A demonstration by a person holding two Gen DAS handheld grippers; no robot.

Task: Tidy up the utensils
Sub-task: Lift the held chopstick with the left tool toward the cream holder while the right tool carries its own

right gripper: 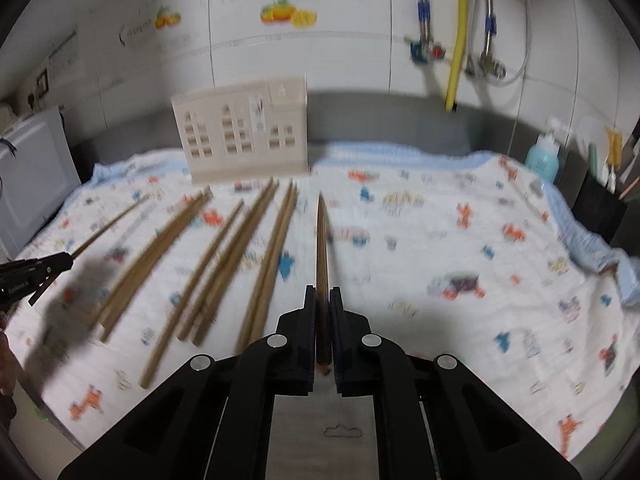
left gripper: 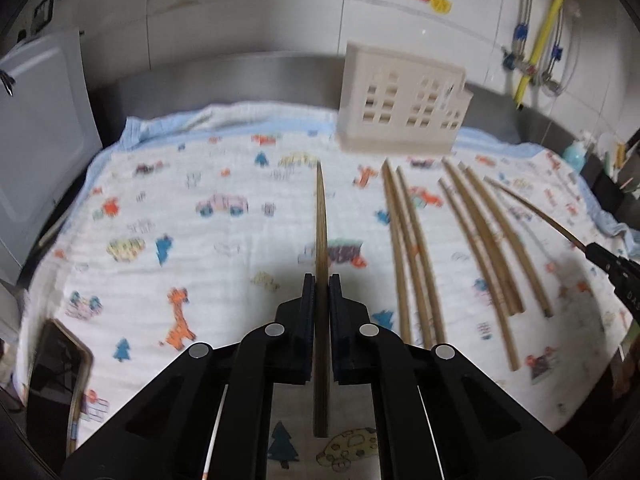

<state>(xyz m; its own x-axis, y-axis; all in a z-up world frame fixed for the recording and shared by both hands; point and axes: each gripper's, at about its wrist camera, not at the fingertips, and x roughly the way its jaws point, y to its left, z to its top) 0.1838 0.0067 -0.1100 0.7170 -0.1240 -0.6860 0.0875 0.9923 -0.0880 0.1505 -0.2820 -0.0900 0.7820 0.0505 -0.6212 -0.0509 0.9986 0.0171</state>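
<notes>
Wooden chopstick (left gripper: 321,224), brown and tapering to a point, is sitting clamped between the closed pads of the left gripper (left gripper: 321,280), its tip pointing forward toward the holder (left gripper: 402,104), its butt end running back between the black arms. A second chopstick (right gripper: 322,240), darker at the grip, is being pinched the same way in the right gripper (right gripper: 322,292), and is likewise aiming at the holder. Loose chopsticks (right gripper: 224,264), same pale-brown wood, are lying roughly parallel in pairs and singles on the printed cloth (right gripper: 460,240), between the two grippers and just in front of the holder. The holder is cream plastic, box-shaped, with rows of square cut-outs, standing upright at the cloth's far edge. A small label on its front is showing but is too blurred to read. White lettering on the right gripper's side, seen from the left wrist view, is not legible. Fruit stickers (right gripper: 288,14) are showing on the tiled wall.
</notes>
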